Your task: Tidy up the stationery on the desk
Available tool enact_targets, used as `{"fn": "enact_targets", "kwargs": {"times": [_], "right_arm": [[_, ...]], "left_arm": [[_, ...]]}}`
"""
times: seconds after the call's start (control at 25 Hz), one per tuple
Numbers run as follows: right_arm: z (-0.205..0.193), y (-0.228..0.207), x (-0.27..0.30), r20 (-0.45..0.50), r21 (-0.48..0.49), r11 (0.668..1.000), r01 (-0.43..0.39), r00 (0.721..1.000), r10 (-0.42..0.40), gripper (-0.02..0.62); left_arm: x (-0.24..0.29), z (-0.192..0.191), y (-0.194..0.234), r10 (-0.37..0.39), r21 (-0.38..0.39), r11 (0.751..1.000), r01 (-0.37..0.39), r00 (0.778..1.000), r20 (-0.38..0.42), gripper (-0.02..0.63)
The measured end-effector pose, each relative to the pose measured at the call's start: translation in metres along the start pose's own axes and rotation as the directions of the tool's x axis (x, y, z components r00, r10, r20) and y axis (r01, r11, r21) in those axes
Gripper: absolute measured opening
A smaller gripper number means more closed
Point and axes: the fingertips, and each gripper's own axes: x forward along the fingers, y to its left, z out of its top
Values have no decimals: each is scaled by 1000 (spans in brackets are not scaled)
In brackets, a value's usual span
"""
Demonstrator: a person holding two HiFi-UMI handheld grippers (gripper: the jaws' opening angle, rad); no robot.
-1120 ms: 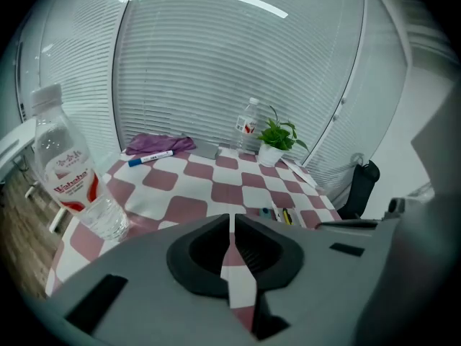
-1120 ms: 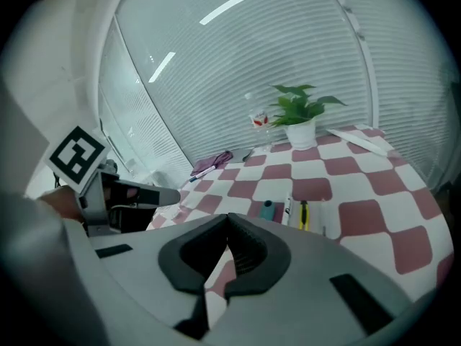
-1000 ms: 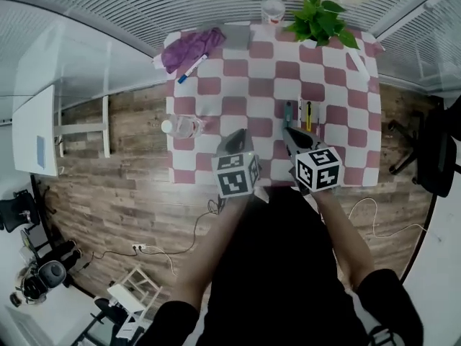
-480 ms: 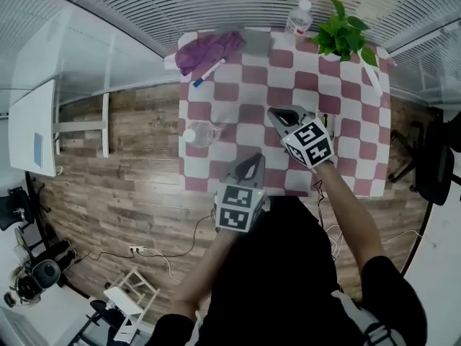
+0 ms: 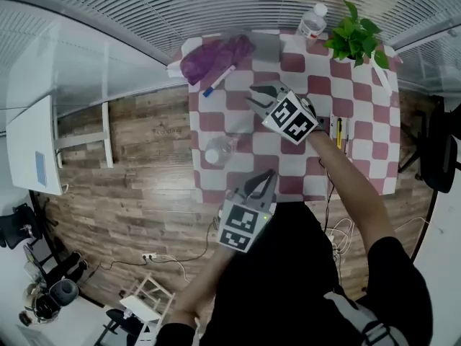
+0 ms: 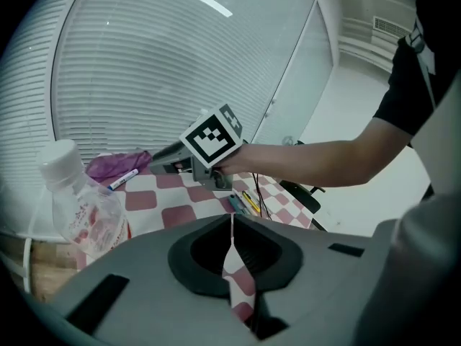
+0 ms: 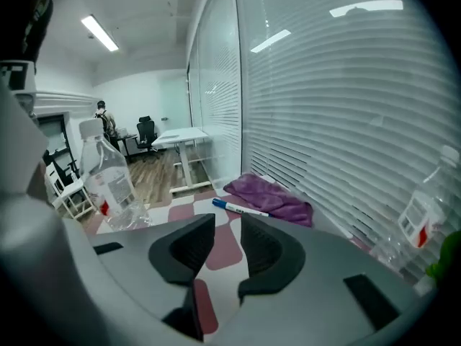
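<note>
A white marker with a blue cap [image 5: 220, 80] [image 7: 240, 209] lies on the checked table beside a purple cloth [image 5: 216, 55] [image 7: 272, 197]. My right gripper [image 5: 254, 98] [image 7: 229, 247] hovers over the table a little to the right of the marker and points at it. Its jaws have just been opening, with nothing between them. Several pens [image 5: 339, 132] [image 6: 245, 202] lie in a row near the table's right side, behind my right arm. My left gripper [image 5: 265, 179] [image 6: 232, 225] is shut and empty over the table's near edge.
A clear plastic bottle [image 5: 220, 150] [image 6: 81, 209] stands near the table's left edge, close to my left gripper. A second bottle [image 5: 312, 21] and a potted plant [image 5: 356, 38] are at the far side. The checked table [image 5: 288, 161] ends in wooden floor on the left.
My right gripper has swung from the row of pens leftward and farther across the table toward the marker, and its jaws have parted. My left gripper has drawn back to the near edge.
</note>
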Motion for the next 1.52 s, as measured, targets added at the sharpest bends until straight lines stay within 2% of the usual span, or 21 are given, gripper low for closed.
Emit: {"fn": "enact_targets", "kwargs": {"times": [0.16, 0.28, 0.52, 0.64, 0.88, 1.04, 1.2, 1.28, 1.52], "right_arm": [[13, 0, 34, -43, -118, 993, -13, 999, 8, 170], [13, 2, 63, -94, -200, 979, -48, 995, 29, 200], [4, 1, 110, -204, -324, 940, -106, 978, 40, 206], [-6, 1, 128, -278, -381, 912, -153, 959, 44, 206], [-10, 0, 154, -351, -421, 880, -221, 934, 66, 204], [-17, -3, 160, -392, -416, 870, -263, 915, 89, 202], [-18, -6, 163, -389, -439, 861, -259, 918, 78, 167], [-19, -7, 164, -402, -485, 830, -276, 913, 69, 151], [-24, 3, 164, -460, -636, 689, -348, 888, 23, 116]], "left_arm": [[-3, 0, 11, -30, -3, 1000, 30, 999, -21, 40], [-3, -2, 11, -46, 42, 998, 47, 998, -43, 40], [-4, -11, 11, -63, 106, 992, 70, 995, -75, 40], [-4, -14, 11, -67, 120, 990, 76, 995, -80, 40], [-4, -18, 12, -84, 108, 990, 92, 994, -74, 40], [-7, -19, 13, -81, 105, 991, 88, 994, -70, 40], [-10, -20, 16, -73, 93, 993, 79, 995, -66, 40], [-10, -22, 17, -71, 87, 993, 76, 995, -68, 40], [-11, -28, 16, -59, 97, 993, 67, 995, -79, 40]]}}
